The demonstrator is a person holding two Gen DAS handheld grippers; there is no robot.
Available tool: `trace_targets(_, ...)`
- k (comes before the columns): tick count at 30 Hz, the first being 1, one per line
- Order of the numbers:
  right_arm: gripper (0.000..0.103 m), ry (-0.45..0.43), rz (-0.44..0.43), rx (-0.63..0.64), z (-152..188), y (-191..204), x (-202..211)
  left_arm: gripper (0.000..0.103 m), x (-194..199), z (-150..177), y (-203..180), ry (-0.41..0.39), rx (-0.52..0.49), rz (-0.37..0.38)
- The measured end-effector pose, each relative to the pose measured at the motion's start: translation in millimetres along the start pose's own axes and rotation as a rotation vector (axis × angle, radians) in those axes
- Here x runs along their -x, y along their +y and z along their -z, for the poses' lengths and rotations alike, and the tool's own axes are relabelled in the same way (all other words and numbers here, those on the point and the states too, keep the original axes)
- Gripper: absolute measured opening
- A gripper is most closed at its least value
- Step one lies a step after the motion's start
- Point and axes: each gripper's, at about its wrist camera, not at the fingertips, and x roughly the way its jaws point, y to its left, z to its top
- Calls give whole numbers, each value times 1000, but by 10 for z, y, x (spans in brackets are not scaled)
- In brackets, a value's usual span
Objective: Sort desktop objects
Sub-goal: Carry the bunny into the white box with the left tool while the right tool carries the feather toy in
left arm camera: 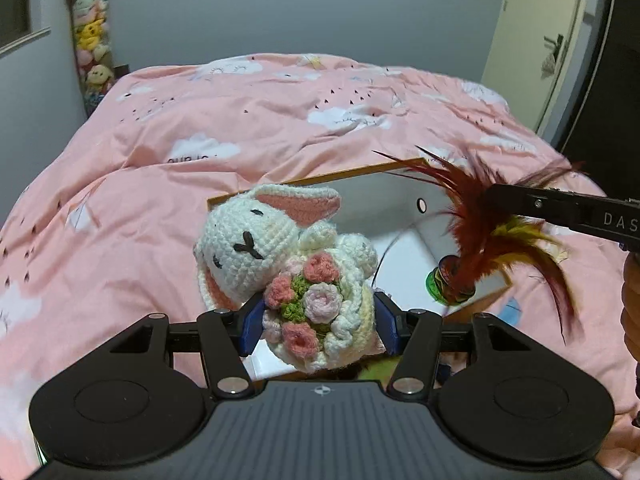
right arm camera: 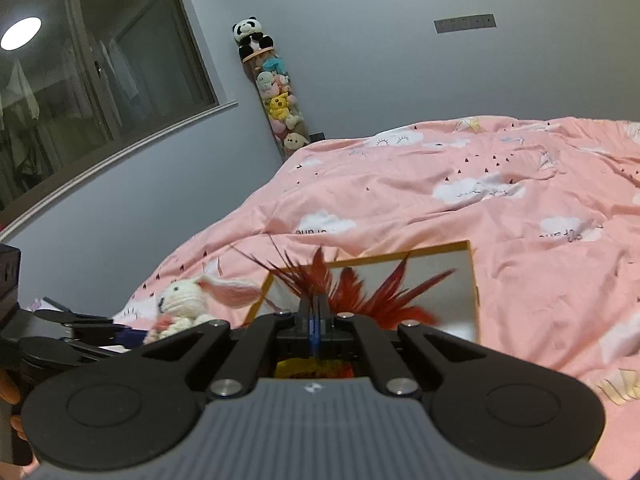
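Crocheted rabbit (left arm camera: 276, 264): soft yarn toy, light, squashy, non-slip; sits between the blue pads of your left gripper (left arm camera: 318, 326), which clasps its flower-covered body while the head and ears hang out ahead of the fingers. Grip the body, not the floppy ears. Feather shuttlecock (left arm camera: 476, 248): very light, fragile plumes, weighted green base; your right gripper (right arm camera: 316, 320) is clenched on the feathers, base dangling below the fingertips. Better hold: low on the plumes near the base. Open white box (left arm camera: 404, 216): ahead of and beneath both grippers, on the pink duvet (left arm camera: 240, 120).
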Motion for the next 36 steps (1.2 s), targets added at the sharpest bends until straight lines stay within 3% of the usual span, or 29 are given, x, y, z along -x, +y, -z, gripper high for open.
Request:
trace_targets(6,0,53,43,-3,56,-92,-404,65,-697,-47,57,159,-52,-11)
trace_targets(12,0,106,65,-53,166,-279,-654,65,-1119,86,152,304,-125,11)
trace_targets(19,0,151,76,-56,207,-375,-887,66,-1298,121,140,411,-279,33)
trace_targets(25,0,183,84,-79,216,-463,-1037,67,-1463,70,184,509,-353,91)
trace_targets(30,0,204,75,-89,222,-493,-1127,69,-1586,35,252,587,-354,138)
trace_targets(36,0,220,64,-92,233,-510,-1205,71,-1581,5,281,619,-354,165)
